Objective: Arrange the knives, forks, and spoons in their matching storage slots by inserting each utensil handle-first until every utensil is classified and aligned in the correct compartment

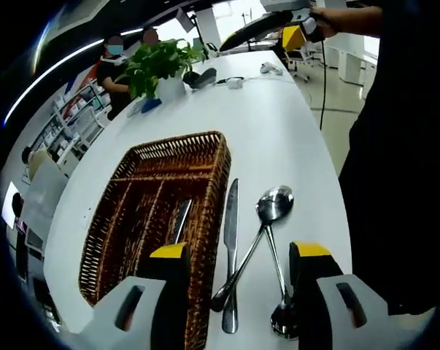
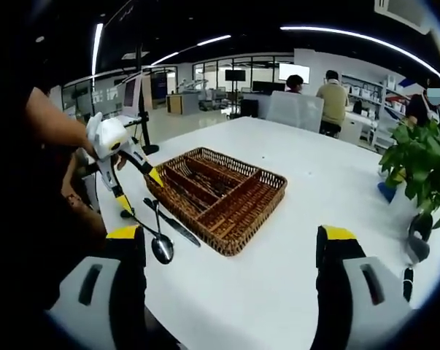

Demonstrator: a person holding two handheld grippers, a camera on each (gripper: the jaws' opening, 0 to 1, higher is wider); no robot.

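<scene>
A brown wicker tray (image 1: 205,157) with several long slots lies on the white table, and one knife (image 1: 181,219) rests inside a slot. Just right of the tray lie a second knife (image 1: 230,240) and two crossed spoons (image 1: 272,205). My left gripper (image 1: 239,251) hangs open above them, yellow-tipped jaws wide apart, nothing held. In the right gripper view the tray (image 2: 221,197) sits mid-table, with the left gripper (image 2: 139,189) in a hand over the spoons (image 2: 161,246) and knife (image 2: 177,226). My right gripper (image 2: 230,233) is open and empty, well back from the tray.
A potted plant (image 1: 157,65) stands at the table's far end (image 2: 420,168), near small dark items (image 1: 203,77). The person's dark-clad body (image 1: 402,182) fills the side beside the table edge. People sit at desks behind.
</scene>
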